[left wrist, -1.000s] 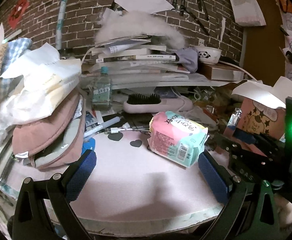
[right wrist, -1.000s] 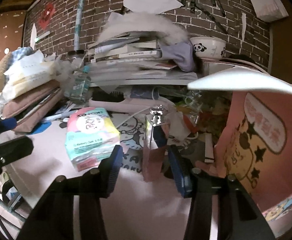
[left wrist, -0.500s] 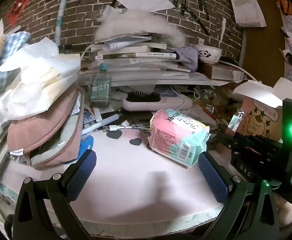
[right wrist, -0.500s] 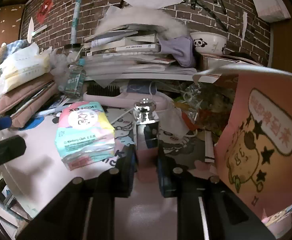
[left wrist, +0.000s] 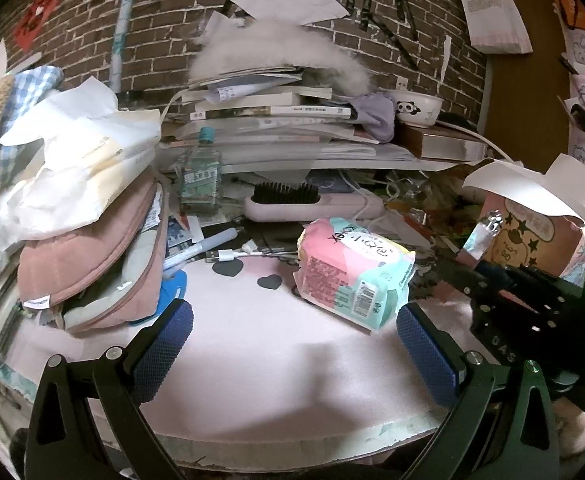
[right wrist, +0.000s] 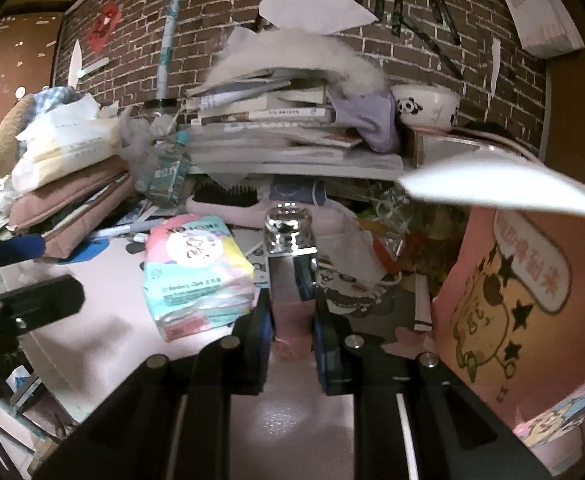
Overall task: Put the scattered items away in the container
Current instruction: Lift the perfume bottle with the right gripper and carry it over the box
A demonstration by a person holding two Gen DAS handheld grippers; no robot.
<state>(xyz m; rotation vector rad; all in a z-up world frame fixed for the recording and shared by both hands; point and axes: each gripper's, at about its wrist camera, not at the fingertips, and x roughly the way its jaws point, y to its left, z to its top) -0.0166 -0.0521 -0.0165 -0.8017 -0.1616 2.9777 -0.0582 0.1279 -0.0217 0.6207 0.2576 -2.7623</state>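
The right hand-held gripper (right wrist: 292,320) is clamped on a small pink bottle with a shiny cap (right wrist: 290,264), just beside the open pink cartoon box (right wrist: 508,320). The next move is probably dropping it inside. The left hand-held gripper (left wrist: 292,344) hovers wide open and empty near the tissue pack (left wrist: 352,272) on the table (left wrist: 252,360).

Left tool (left wrist: 292,340): black frame, blue textured pads (left wrist: 162,344) spread wide, nothing between them, held low and level over the pink tabletop (left wrist: 252,360). Right tool (right wrist: 292,320): black frame, fingers drawn close, clamped on both sides of a small pink bottle with a shiny silver cap (right wrist: 290,280), bottle upright between the pads. In the left wrist view the right tool (left wrist: 480,268) sits at far right, body black with a green light glowing.
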